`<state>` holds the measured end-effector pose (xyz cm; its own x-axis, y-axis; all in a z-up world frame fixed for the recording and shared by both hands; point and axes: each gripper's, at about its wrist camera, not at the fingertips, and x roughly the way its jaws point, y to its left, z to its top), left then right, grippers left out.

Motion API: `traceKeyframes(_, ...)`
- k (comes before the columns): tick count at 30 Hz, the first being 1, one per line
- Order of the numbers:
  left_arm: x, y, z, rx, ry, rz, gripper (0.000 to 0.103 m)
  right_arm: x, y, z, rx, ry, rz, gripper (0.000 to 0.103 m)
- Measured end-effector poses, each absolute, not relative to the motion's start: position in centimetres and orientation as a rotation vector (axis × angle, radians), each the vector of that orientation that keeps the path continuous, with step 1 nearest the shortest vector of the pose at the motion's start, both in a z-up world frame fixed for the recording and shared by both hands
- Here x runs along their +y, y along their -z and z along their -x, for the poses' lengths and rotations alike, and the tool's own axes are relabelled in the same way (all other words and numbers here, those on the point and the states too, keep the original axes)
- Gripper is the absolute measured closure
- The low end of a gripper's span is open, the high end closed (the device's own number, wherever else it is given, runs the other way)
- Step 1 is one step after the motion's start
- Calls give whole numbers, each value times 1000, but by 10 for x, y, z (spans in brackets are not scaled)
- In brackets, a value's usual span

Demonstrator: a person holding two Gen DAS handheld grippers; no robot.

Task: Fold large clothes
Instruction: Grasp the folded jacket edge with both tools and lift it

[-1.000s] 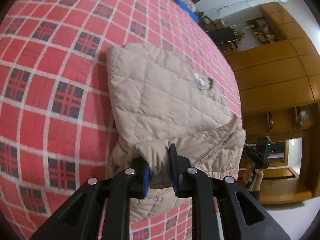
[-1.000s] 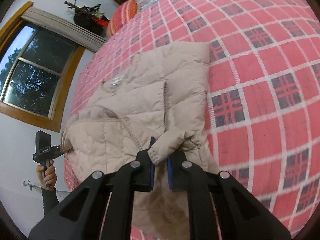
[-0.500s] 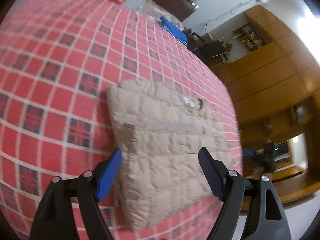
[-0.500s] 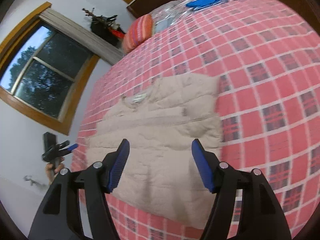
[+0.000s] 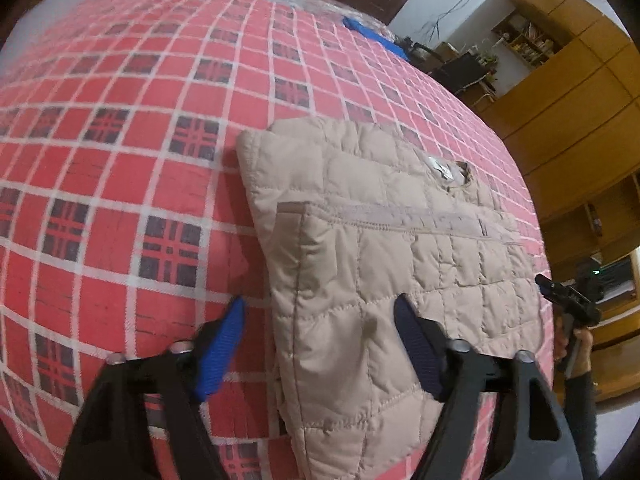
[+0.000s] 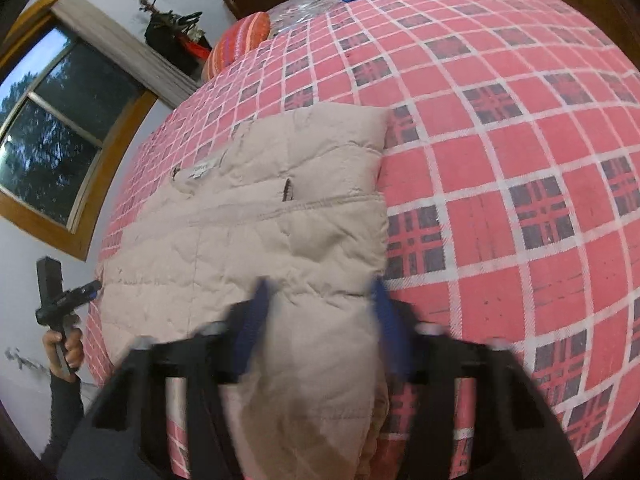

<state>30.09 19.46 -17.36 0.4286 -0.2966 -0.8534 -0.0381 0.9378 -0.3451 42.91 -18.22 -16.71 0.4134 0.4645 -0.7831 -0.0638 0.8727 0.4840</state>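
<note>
You had just let go: your left hand-held gripper [image 5: 318, 322] and right hand-held gripper [image 6: 320, 312], clamped on the beige quilted jacket [image 5: 384, 248] a second earlier, both stood wide apart and empty just above its near edge. The jacket lay folded flat on the red plaid bed [image 5: 120, 168], so that fold looked finished

beige quilted jacket [image 6: 280, 216] folded on a red plaid bedspread [image 6: 500, 160]

the right gripper [image 6: 318, 300] hangs over the jacket's near edge with its blue-padded jaws spread wide, gripping nothing. far left, a hand [image 6: 64, 348] holds the left gripper [image 6: 60, 300] beside the bed. a striped pillow [image 6: 240, 44] lies near the window [image 6: 52, 120].
</note>
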Motion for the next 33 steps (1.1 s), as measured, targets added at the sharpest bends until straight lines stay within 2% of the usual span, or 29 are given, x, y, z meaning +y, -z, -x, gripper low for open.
traceKeyframes(1, 193, 171, -298, 1105, 152, 322, 77, -182, 164, -427, 1086, -340, -399, 80)
traceKeyframes(2, 191, 169, -296, 1091, 143, 307, 80, -182, 161, -424, 1067, -338, -394, 84)
traceKeyframes(3, 188, 166, -293, 1078, 136, 291, 87, -182, 156, -420, 1048, -340, -391, 89)
traceKeyframes(6, 184, 154, -284, 1027, 129, 267, 91, -180, 141, -408, 1001, -341, -365, 93)
traceKeyframes(16, 170, 74, -266, 835, 170, 229, 94, -166, 63, -396, 819, -363, -290, 96)
traceKeyframes(24, 172, 4, -325, 724, 129, 204, 95, -172, 16, -446, 674, -293, -281, 96)
traceKeyframes(28, 181, 7, -369, 729, 77, 208, 94, -179, 13, -486, 642, -259, -298, 96)
traceKeyframes(33, 190, 46, -424, 815, 25, 245, 95, -169, 45, -547, 706, -238, -267, 96)
